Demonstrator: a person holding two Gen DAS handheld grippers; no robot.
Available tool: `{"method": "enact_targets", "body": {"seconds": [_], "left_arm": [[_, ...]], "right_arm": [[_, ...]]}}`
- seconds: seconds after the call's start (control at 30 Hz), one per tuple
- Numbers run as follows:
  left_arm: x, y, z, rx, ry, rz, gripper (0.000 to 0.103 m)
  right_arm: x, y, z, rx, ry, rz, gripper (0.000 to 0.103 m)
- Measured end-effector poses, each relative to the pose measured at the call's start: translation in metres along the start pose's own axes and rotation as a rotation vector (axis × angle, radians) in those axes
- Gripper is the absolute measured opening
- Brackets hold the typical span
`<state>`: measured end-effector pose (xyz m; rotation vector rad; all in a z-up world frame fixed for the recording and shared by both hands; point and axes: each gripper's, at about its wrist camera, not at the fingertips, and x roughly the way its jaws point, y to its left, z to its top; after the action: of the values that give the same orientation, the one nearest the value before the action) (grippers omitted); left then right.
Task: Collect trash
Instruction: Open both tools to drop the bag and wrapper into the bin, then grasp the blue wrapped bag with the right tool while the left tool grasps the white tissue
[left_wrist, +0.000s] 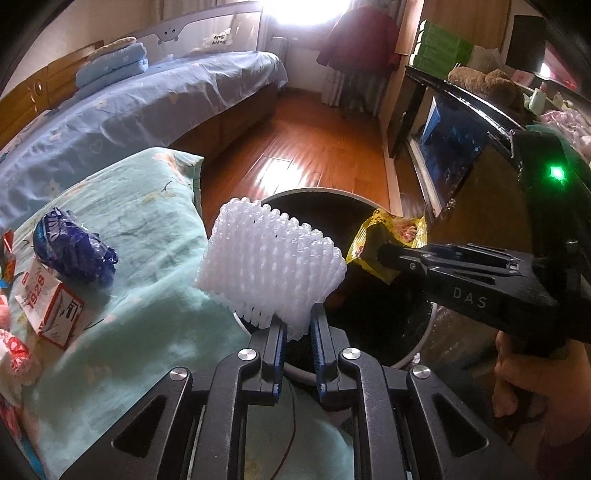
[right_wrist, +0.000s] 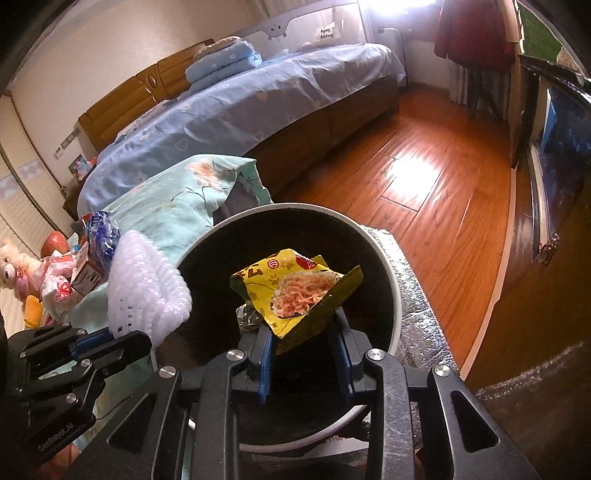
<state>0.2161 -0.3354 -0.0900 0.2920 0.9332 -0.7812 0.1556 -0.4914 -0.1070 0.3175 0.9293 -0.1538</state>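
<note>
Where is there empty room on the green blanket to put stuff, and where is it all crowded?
Free: the green blanket between the blue wrapper and the white foam net. Crowded: the blanket's left edge, where the blue wrapper, the small carton and other packets bunch together. The bin mouth has both grippers above it.

Foam net (left_wrist: 271, 267) and wrapper (right_wrist: 295, 291) above bin (right_wrist: 397, 295), beside the bed (left_wrist: 147, 258).

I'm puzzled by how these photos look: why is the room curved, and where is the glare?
Left wrist view: fisheye bends the bed; window blown out white; glare patch on floor. Right wrist view: same curving, dark corners, bright floor reflection; white foam net slightly blurred.
</note>
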Motion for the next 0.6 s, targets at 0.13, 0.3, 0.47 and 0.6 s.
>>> {"method": "enact_targets", "body": {"seconds": [0.13, 0.3, 0.47, 0.6], "left_arm": [[-0.004, -0.002, -0.004, -0.005, -0.013, 0.021, 0.039], [-0.020, 0.002, -0.020, -0.040, -0.041, 0.048, 0.059], [-0.044, 0.020, -0.049, -0.127, -0.068, 0.073, 0.064], [-0.066, 0.034, -0.073, -0.181, -0.094, 0.117, 0.066]], "right_arm": [[-0.001, -0.003, 0.001, 0.006, 0.000, -0.009, 0.047], [-0.007, -0.003, 0.000, 0.021, -0.017, 0.001, 0.057], [-0.017, 0.010, -0.005, 0.033, -0.058, 0.061, 0.077], [-0.019, 0.037, -0.011, -0.003, -0.072, 0.110, 0.082]]}}
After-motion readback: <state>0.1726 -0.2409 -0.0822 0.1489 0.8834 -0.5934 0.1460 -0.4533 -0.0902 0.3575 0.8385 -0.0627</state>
